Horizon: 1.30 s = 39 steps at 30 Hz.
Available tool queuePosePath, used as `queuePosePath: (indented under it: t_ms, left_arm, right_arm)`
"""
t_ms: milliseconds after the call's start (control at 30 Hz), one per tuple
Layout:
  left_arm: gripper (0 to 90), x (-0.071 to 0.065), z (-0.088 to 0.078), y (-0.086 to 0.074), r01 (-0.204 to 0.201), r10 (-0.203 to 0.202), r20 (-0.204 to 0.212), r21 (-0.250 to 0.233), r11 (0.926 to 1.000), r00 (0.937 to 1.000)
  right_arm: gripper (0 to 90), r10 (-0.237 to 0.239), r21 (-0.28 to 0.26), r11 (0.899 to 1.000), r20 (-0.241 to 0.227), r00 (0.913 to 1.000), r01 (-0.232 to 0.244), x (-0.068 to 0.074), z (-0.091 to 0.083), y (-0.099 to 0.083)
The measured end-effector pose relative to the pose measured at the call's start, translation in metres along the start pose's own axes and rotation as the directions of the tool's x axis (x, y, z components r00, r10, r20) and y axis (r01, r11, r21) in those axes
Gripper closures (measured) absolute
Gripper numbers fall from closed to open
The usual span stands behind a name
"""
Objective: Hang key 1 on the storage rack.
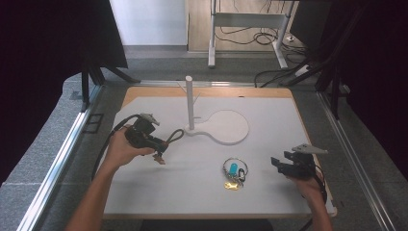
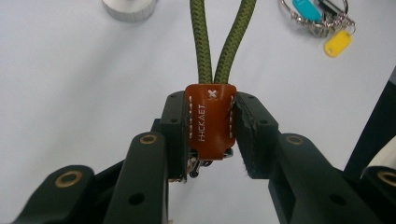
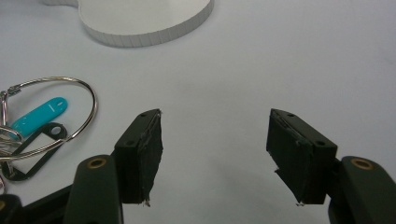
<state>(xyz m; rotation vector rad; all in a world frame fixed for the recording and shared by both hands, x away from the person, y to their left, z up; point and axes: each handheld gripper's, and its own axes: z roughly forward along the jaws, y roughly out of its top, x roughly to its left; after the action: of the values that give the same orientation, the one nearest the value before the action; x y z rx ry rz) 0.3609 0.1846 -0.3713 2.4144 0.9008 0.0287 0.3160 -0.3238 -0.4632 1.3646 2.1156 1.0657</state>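
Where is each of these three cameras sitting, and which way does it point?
High view: above the person's side, facing forward and down on the table; both forearms, left gripper, right gripper show.
Left gripper view: rides the left gripper, looking along jaws clamped on the brown leather tab of a green cord loop.
Right gripper view: rides the right gripper, jaws open over the table.
Shared: the key ring shows in all three; the white stand too.

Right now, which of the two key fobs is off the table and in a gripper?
The green cord loop with the brown leather tab, clamped in the left gripper. The key ring with the blue and yellow tags lies loose on the table near the open right gripper.
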Motion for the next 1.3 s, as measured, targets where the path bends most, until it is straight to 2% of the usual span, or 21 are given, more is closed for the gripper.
queuePosePath:
  t_ms: [167, 300, 667, 1067, 1300]
  left_arm:
    - [66.8, 0.002, -0.005, 0.004, 0.006, -0.006, -0.01, -0.018, 0.9998, 0.9999]
    - [66.8, 0.004, -0.009, 0.008, 0.002, -0.002, -0.003, -0.031, 0.9995, 1.0]
    - [66.8, 0.012, -0.014, 0.013, 0.028, -0.027, 0.006, -0.058, 0.998, 0.9996]
    - [66.8, 0.018, -0.023, 0.024, 0.016, -0.016, -0.006, -0.06, 0.9981, 0.9998]
    - [66.8, 0.025, -0.026, 0.028, 0.025, -0.026, -0.004, -0.06, 0.9979, 0.9997]
  right_arm:
    - [36.1, 0.004, 0.003, 1.0, 0.002, 1.0, -0.004, -0.001, 0.0, 0.0]
    - [36.0, 0.001, 0.004, 1.0, 0.003, 1.0, -0.001, -0.001, 0.001, -0.001]
    - [36.0, 0.002, 0.01, 1.0, 0.004, 1.0, -0.002, -0.002, 0.001, -0.001]
    - [36.0, 0.002, 0.016, 1.0, 0.007, 1.0, -0.002, -0.002, 0.003, -0.002]
    - [35.9, 0.005, 0.017, 1.0, 0.009, 0.9999, -0.005, -0.004, 0.003, -0.003]
